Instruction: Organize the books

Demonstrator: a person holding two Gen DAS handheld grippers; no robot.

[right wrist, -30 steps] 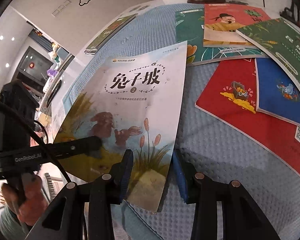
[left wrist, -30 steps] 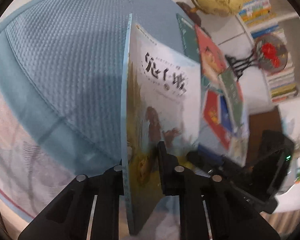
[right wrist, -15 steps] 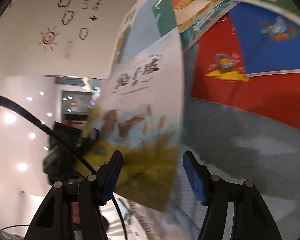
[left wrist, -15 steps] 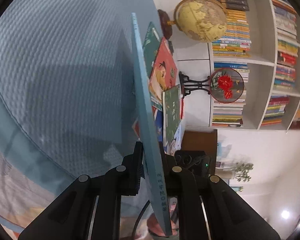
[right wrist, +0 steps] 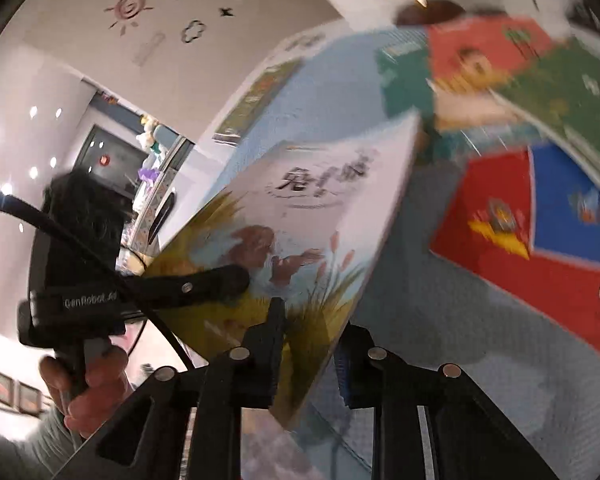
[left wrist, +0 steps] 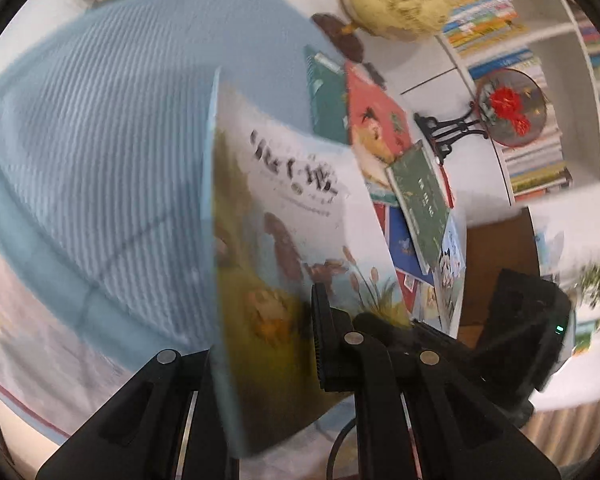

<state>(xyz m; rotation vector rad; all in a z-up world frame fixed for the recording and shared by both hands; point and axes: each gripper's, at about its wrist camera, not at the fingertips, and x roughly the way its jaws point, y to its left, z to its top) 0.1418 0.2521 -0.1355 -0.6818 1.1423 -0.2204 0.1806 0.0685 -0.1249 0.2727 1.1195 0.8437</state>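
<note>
i held the rabbit picture book [left wrist: 300, 236] lifted off the blue textured cloth [left wrist: 100, 152], its cover tilted up on edge; both views were smeared by motion. my left gripper [left wrist: 264, 344] was clenched on the book's lower edge, one black finger on the cover and the other behind it. my right gripper [right wrist: 312, 344] was also clamped on the book, at its lower corner: the left finger [right wrist: 274, 332] lay on the cover over the reeds, and the blue-padded finger [right wrist: 346, 364] sat against the back. in the right wrist view the left gripper's finger reached across the cover near the drawn rabbits, with a hand [right wrist: 86, 384] around its handle below the book's left edge.

beyond the book's top edge lay the other books on the cloth: a teal book [right wrist: 404, 80], a red-orange book with a figure [right wrist: 480, 56] partly over it, and a dark green book [right wrist: 572, 92] to that one's right. to the right of the held book lay a red book [right wrist: 512, 240] with a blue book [right wrist: 572, 208] overlapping it.

farther behind the books stood a yellow globe on a dark base [left wrist: 396, 0], a round red-flower fan on a black stand [left wrist: 508, 104], and white shelves packed with books [left wrist: 540, 160]. left of the held book, the wall carried sun and cloud drawings [right wrist: 160, 8].
</note>
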